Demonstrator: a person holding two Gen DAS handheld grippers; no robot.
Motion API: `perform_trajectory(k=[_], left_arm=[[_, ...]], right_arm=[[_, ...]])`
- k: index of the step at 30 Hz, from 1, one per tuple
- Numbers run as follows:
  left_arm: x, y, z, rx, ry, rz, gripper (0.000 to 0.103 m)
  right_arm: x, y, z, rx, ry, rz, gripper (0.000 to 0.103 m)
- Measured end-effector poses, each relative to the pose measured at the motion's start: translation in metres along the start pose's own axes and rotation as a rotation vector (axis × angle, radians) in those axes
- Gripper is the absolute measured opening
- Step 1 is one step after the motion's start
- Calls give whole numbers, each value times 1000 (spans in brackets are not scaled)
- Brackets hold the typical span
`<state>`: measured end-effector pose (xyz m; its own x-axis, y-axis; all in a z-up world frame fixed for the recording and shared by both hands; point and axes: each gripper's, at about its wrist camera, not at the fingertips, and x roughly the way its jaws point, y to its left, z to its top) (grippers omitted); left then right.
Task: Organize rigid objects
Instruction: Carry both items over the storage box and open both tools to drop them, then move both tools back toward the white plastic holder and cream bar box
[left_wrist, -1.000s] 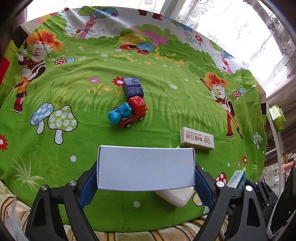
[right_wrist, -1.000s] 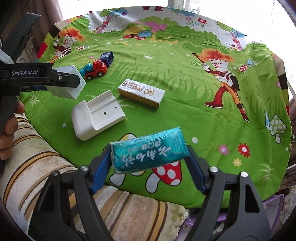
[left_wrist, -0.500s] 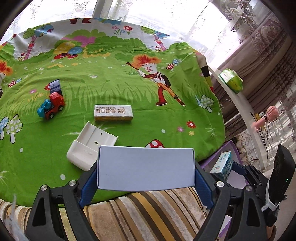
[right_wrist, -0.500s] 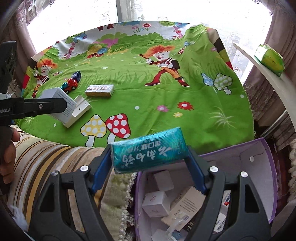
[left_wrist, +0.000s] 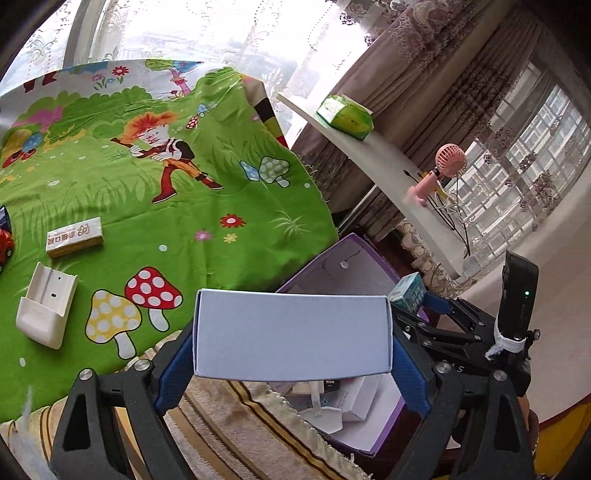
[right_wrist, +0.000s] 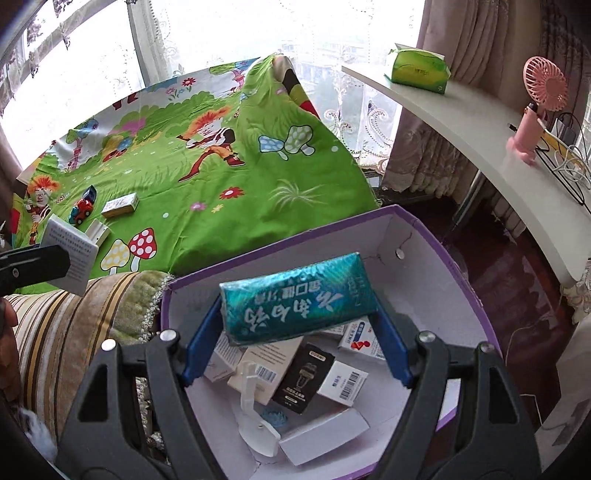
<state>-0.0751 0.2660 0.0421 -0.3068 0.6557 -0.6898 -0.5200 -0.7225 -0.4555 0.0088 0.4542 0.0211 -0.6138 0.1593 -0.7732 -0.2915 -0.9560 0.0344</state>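
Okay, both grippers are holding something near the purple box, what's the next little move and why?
Probably open the right gripper. Its teal tissue pack already hangs over the open purple box, above the small boxes inside, so it should drop in. The left gripper holds its white box beside the rim.

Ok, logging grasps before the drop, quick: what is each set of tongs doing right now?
Left tongs: closed on the white box.
Right tongs: closed on the teal packet, over the purple bin.

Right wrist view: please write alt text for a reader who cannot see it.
The right tongs grip a teal packet above an open purple box holding small cartons. Behind lies a green cartoon cloth; at far left, the left tongs hold a white box.
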Motion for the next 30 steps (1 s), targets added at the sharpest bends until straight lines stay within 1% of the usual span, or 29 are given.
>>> perform_trajectory(k=[1,3,5,8,12,14,17,19,24,27,30], left_arm=[[1,-5,0,16,-4,-5,103],[2,-12,1,40,-10,16,103],[5,-13,2,42,2,29,103],[5,-9,0,43,4,43,103],[-6,1,2,16,-50,77,103],[-13,5,3,23,-80,103,103],[-23,10,4,49,-129,148,103],[-29,14,5,54,-139,174,103],[-47,27,9,79,-172,217,103],[-57,39,11,64,-193,242,103],[-67,57,14,21,-205,254,103]], right_arm=[[-4,-5,0,7,-8,-5,79],[-9,-11,1,18,-21,-27,81],[-14,-16,2,23,-38,-47,84],[-18,-18,4,31,-55,-53,86],[-22,-15,6,28,-77,-41,92],[-25,-10,7,15,-94,-33,93],[-30,-1,10,-7,-120,-51,98],[-32,3,11,-14,-130,-71,101],[-34,10,14,-31,-160,-132,102],[-34,15,14,-46,-185,-134,102],[-31,20,13,-52,-174,-113,102]])
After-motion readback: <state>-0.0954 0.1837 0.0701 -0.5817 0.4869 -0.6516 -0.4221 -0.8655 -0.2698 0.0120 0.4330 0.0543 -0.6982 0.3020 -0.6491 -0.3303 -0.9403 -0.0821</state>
